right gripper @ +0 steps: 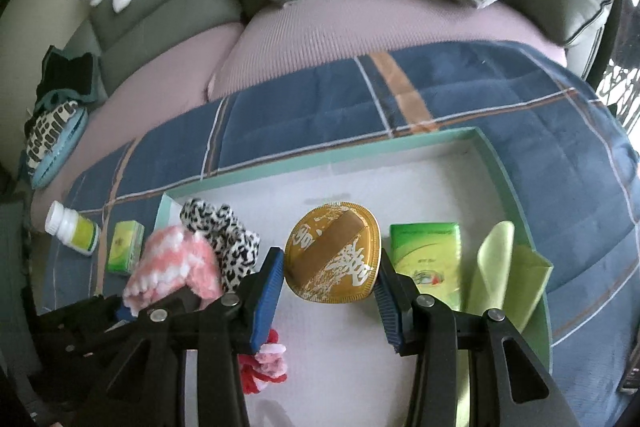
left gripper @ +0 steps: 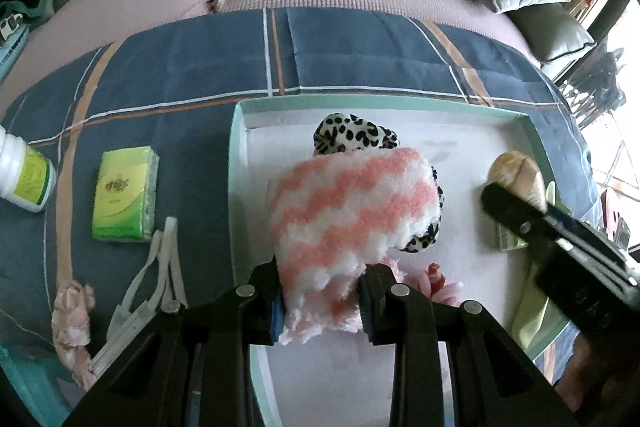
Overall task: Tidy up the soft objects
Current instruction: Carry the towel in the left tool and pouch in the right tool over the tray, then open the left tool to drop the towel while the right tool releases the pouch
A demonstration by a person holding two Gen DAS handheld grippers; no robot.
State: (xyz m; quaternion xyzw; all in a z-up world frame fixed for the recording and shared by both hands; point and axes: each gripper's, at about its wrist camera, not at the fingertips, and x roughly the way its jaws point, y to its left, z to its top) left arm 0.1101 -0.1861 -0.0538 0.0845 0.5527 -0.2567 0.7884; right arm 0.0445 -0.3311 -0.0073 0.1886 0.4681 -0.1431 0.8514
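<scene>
I see the teal-rimmed tray [right gripper: 505, 175] lying on the blue plaid blanket [left gripper: 192, 75]. My left gripper [left gripper: 322, 301] is clamped on the pink-and-white fuzzy cloth [left gripper: 352, 203] — hanging over the tray, above a leopard-print scrunchie [left gripper: 352, 135]. My right gripper [right gripper: 328, 291] pinches the gold round pad [right gripper: 334, 257] over the tray floor — beside a green tissue pack [right gripper: 426, 247].

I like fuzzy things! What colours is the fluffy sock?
Pink and white zigzag stripes on the fluffy sock, clearest in the left wrist view.
</scene>
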